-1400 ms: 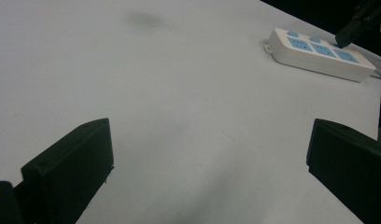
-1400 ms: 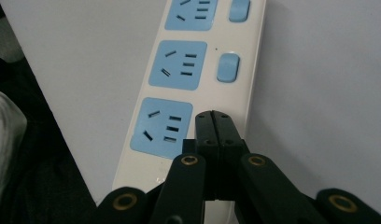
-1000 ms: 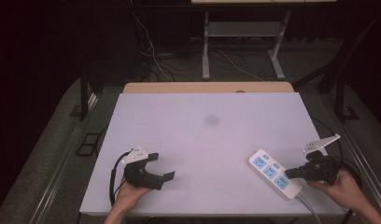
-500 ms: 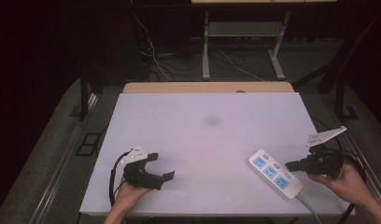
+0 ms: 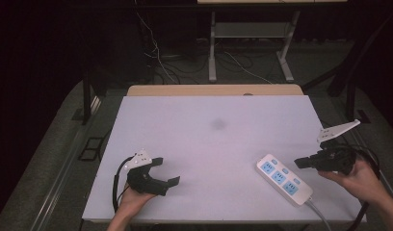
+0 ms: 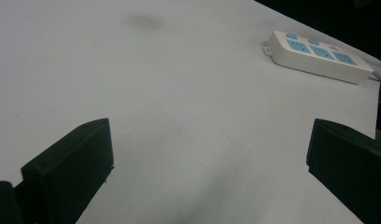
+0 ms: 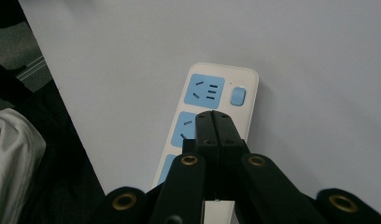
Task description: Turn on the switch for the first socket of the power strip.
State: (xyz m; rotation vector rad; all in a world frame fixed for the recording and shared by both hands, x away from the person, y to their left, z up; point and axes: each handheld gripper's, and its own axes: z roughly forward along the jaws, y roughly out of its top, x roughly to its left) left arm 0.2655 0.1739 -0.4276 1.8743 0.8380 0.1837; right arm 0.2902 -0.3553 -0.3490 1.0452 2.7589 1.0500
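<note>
A white power strip (image 5: pixel 283 180) with three blue sockets and a blue switch lay flat on the white counter (image 5: pixel 209 139), near the right end of its near edge, angled so that its cable end pointed toward the near right corner. The right hand-held gripper (image 5: pixel 300 163) hung just to the right of the strip and above it, its jaws pressed together with nothing between them; in the right gripper view the closed jaw tips (image 7: pixel 214 116) sat over the strip's middle socket, clear of the strip's surface (image 7: pixel 216 84). The left hand-held gripper (image 5: pixel 165 171) rested in the person's left hand (image 5: pixel 132 199) at the near left of the counter, well apart from the strip, its jaws spread wide and empty. In the left gripper view those jaws framed bare counter (image 6: pixel 179 116), with the strip (image 6: pixel 319 57) lying far off to the right. A faint dark smudge (image 5: pixel 218 124) marked the middle of the counter.
</note>
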